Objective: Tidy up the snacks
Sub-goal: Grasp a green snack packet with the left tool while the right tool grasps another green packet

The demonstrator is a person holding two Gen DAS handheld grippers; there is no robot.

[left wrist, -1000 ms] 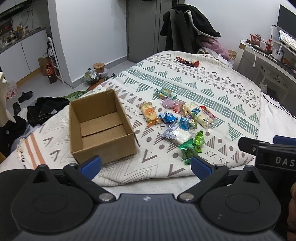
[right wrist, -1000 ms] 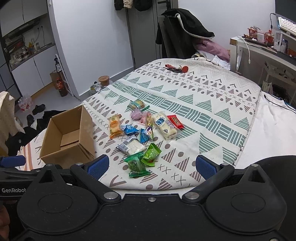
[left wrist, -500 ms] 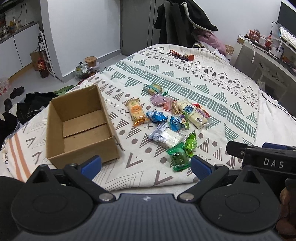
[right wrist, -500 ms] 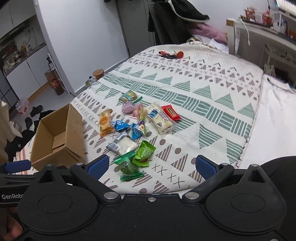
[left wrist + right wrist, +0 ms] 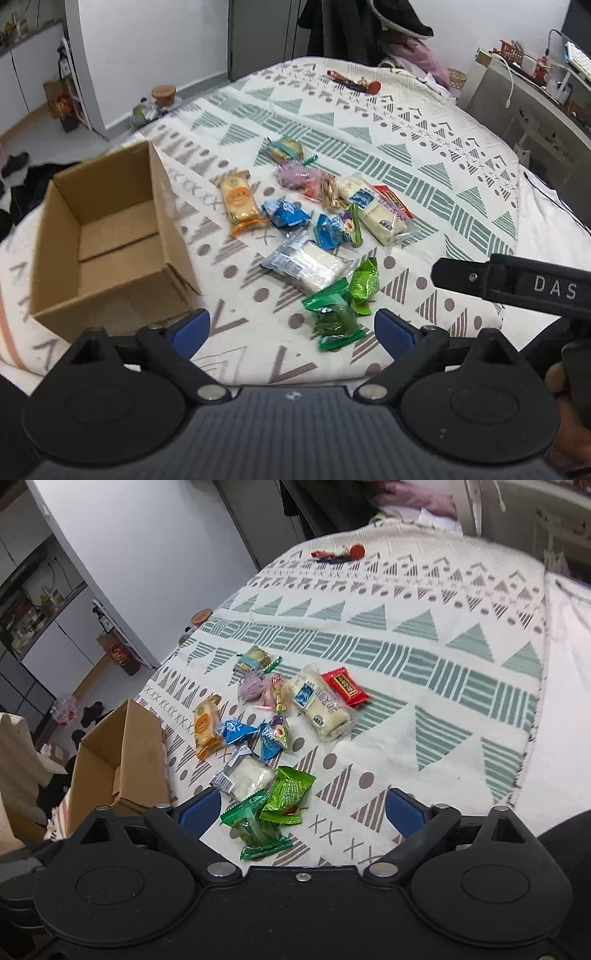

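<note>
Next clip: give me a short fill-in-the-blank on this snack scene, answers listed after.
1. The cardboard box holds ____ snacks so far.
2. The two packets nearest the right gripper are coloured ____.
3. Both the right gripper and the left gripper have their jaws ____.
4. The red packet lies touching the long ____ packet.

Missing words: no; green; open; white

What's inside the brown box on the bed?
Nothing yet. The cardboard box is open on top, and only its bare bottom flaps show. All the snacks still lie on the blanket beside it. The near inside corner is hidden by its front wall.
</note>
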